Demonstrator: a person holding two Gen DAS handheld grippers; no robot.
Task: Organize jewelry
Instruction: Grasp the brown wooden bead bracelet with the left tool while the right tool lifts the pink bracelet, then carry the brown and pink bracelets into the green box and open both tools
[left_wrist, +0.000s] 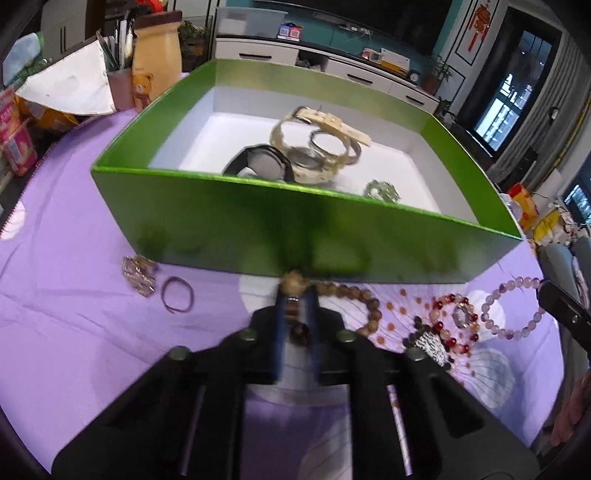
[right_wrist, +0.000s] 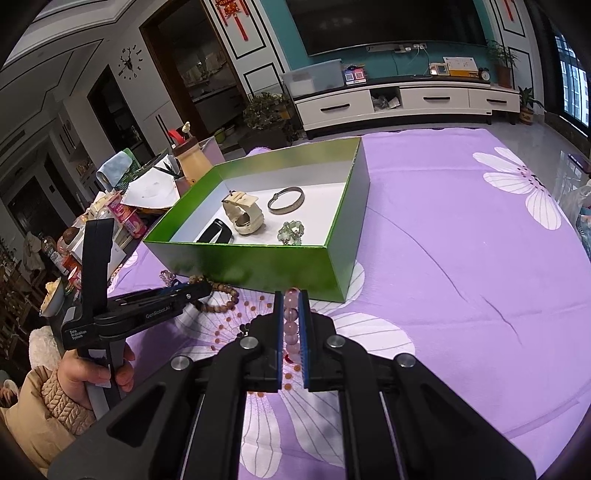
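Wooden bead bracelet (left_wrist: 354, 295) lies on purple cloth (left_wrist: 74, 229) just in front of green box (left_wrist: 258, 221); left gripper (left_wrist: 297, 295) jaws pinched on it. Right gripper (right_wrist: 291, 295) jaws closed on pink bead bracelet (right_wrist: 290, 314). Watches, bangle (right_wrist: 286, 199) inside box.

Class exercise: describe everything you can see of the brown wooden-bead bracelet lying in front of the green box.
The brown bead bracelet is a loop of round, matte beads that look like wood, with one larger pale bead at one end. It lies flat on the purple flowered cloth, close to the near wall of the green box. The left tool is shut on the end with the large bead; dark beads show between its blue pads. Its far curve lies near the loose orange beads.
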